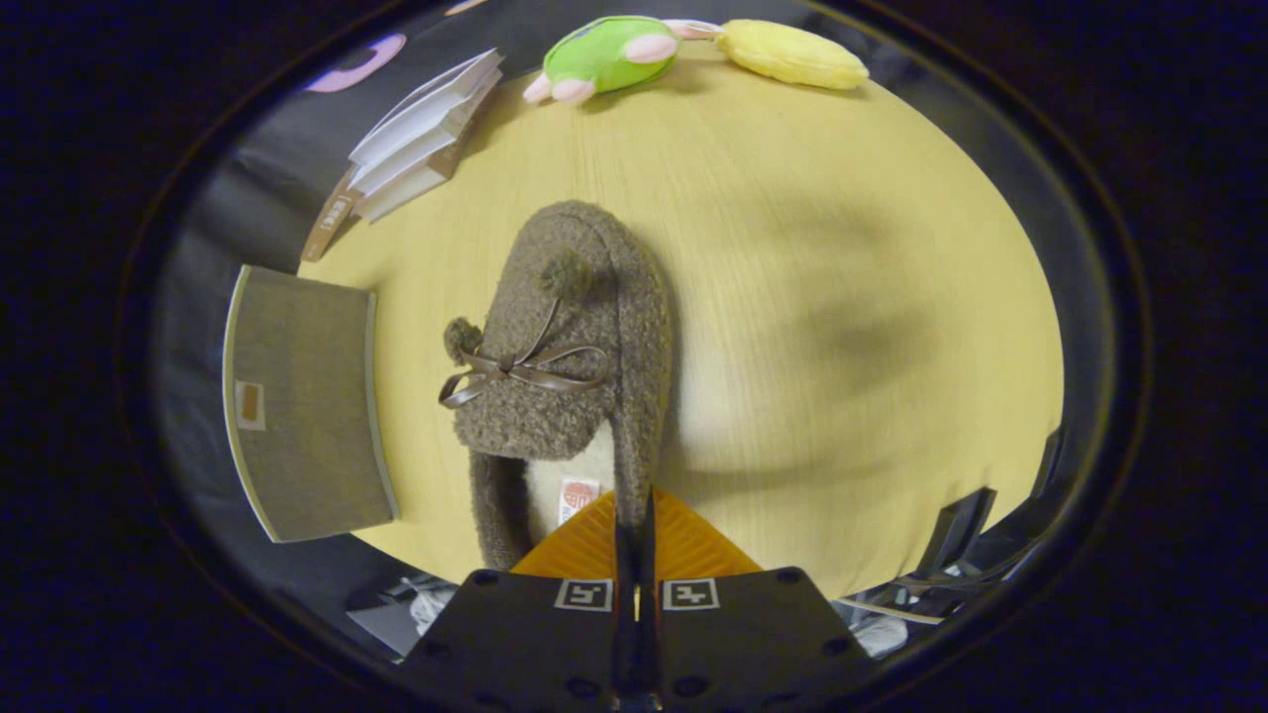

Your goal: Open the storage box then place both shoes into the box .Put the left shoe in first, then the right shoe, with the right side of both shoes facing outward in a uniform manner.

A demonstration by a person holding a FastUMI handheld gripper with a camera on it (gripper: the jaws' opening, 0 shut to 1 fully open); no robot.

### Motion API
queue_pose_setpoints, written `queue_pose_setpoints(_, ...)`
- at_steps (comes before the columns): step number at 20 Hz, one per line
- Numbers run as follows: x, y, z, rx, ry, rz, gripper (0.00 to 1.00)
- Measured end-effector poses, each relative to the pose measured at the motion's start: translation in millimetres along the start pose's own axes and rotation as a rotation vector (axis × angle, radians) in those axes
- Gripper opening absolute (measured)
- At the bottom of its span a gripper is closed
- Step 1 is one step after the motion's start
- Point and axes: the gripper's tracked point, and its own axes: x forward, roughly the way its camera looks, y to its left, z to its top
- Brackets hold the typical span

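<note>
A: While the gripper (634,515) has its jaws pressed together on the heel wall of the brown fuzzy shoe (565,347), how secure does that pinch look to you?

B: Thin. Both fingers nip only the soft collar at the shoe's right side, so the toe hangs out at twelve o'clock from the jaws. I judge the shoe could swing or slip out if it is moved fast, since the fleece gives under pressure.

A: Anything else close by?

B: The ribbon bow (520,371) and its pom-poms sit just beyond the fingers. They could snag on a rim when the shoe goes in.

A: Where is the storage box?

B: The grey fabric box (302,406) lies at about nine o'clock from the shoe, near the bench's edge. I cannot tell whether I am seeing a lid or a side, so I cannot say it is open. Carrying the shoe there could knock it off that edge.

A: And free room?

B: The yellow wood bench (842,297) lies bare from one to four o'clock. Farther out, stacked books (426,129) sit at eleven o'clock, and a green plush toy (604,54) and a yellow plush toy (792,54) at twelve to one, well apart from the shoe.
</note>
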Motion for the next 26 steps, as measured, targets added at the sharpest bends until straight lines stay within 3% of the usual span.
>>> queue_pose_setpoints(4, -7, 0, -1, 0.061, 0.003, 0.04, 0.05)
queue_pose_setpoints(8, -26, 19, 2, 0.109, -0.011, 0.14, 0.05)
queue_pose_setpoints(13, -60, 53, 0, 0.097, -0.022, 0.232, 0.05)
queue_pose_setpoints(22, -158, 185, -18, -0.061, 0.028, 0.454, 0.04)
queue_pose_setpoints(26, -175, 250, -19, -0.154, 0.042, 0.507, 0.04)
